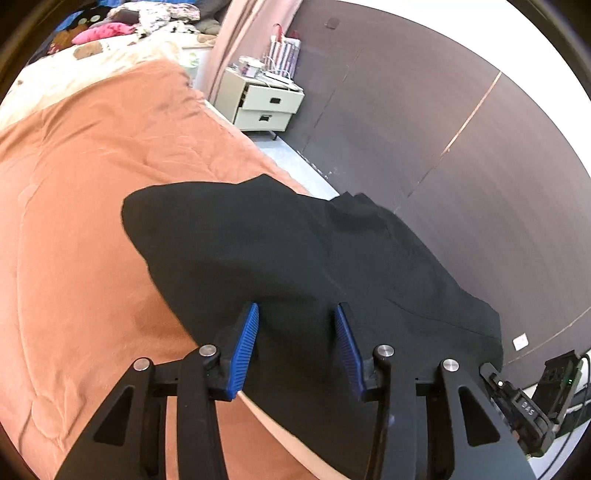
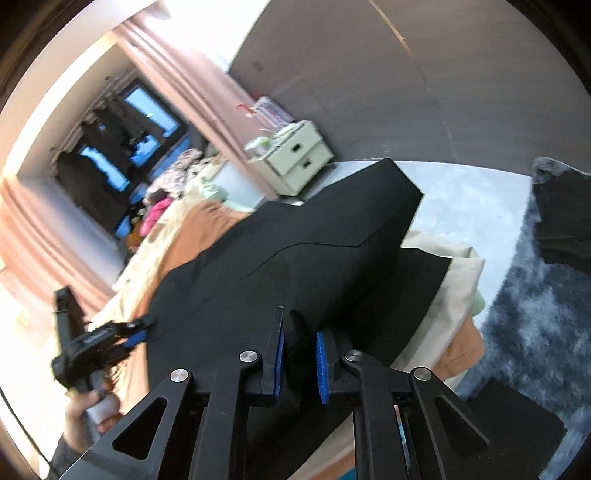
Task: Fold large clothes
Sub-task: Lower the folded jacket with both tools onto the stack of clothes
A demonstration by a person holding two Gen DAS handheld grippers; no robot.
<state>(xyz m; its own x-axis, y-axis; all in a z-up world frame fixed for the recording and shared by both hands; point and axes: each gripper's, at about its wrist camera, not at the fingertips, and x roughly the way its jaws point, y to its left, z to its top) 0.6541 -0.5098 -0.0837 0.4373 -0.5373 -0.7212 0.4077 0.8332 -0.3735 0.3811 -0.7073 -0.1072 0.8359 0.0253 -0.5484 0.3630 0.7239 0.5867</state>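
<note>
A large black garment (image 1: 258, 240) lies across the orange bedspread (image 1: 92, 184), near the bed's right edge. My left gripper (image 1: 297, 308) hovers over its near part. The blue pads (image 1: 245, 350) stand well apart, with flat cloth showing in the gap, so it is open. In the right wrist view my right gripper (image 2: 300, 325) is shut on a raised fold of the black garment (image 2: 314, 229), which slopes up from the bed into the pads. The left gripper (image 2: 136, 334) shows blurred at the garment's left edge, held by a hand (image 2: 85, 406).
A pale two-drawer nightstand (image 1: 266, 103) stands by the dark wall past the bed. Loose clothes (image 1: 122, 26) are piled at the bed's far end. A grey shaggy rug (image 2: 535, 314) covers the floor to the right. Pink curtains (image 2: 192, 85) frame a window.
</note>
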